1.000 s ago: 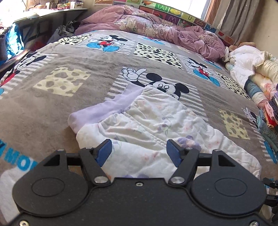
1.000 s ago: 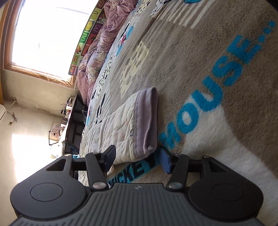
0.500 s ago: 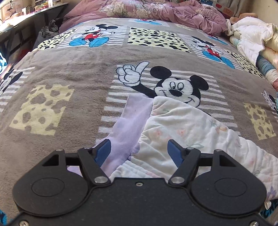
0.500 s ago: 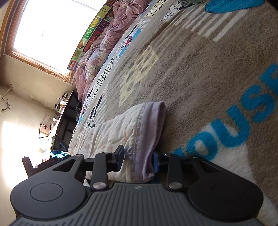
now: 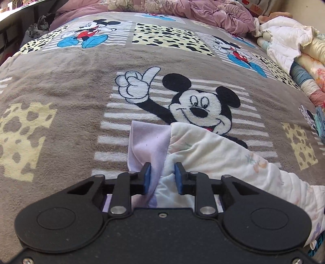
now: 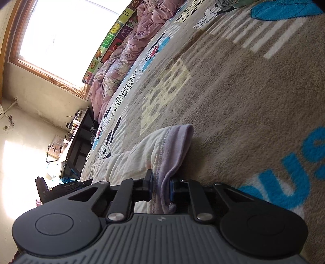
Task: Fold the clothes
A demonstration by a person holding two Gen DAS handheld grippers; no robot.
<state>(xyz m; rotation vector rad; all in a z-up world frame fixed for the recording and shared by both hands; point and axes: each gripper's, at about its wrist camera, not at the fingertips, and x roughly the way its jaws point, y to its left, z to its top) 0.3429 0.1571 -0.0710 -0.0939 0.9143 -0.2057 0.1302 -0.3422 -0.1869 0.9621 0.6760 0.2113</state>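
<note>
A white floral garment (image 5: 219, 154) with a lilac band (image 5: 148, 142) lies on the Mickey Mouse blanket (image 5: 61, 85). My left gripper (image 5: 161, 175) is shut on the garment where the lilac band meets the white cloth. In the right wrist view the same garment (image 6: 142, 158) lies flat, and my right gripper (image 6: 160, 187) is shut on its lilac hem (image 6: 178, 146) at the near end. The cloth between both jaws is bunched and hides the pads' inner faces.
A crumpled pink duvet (image 5: 182, 10) lies at the head of the bed. Folded quilts and clothes (image 5: 294, 46) are stacked along the right edge. A dark desk (image 6: 79, 138) stands beside the bed under a bright window (image 6: 61, 32).
Both grippers went from open to shut on the garment. The left gripper moved forward over the cloth to the lilac band; the right closed in on the lilac hem.
</note>
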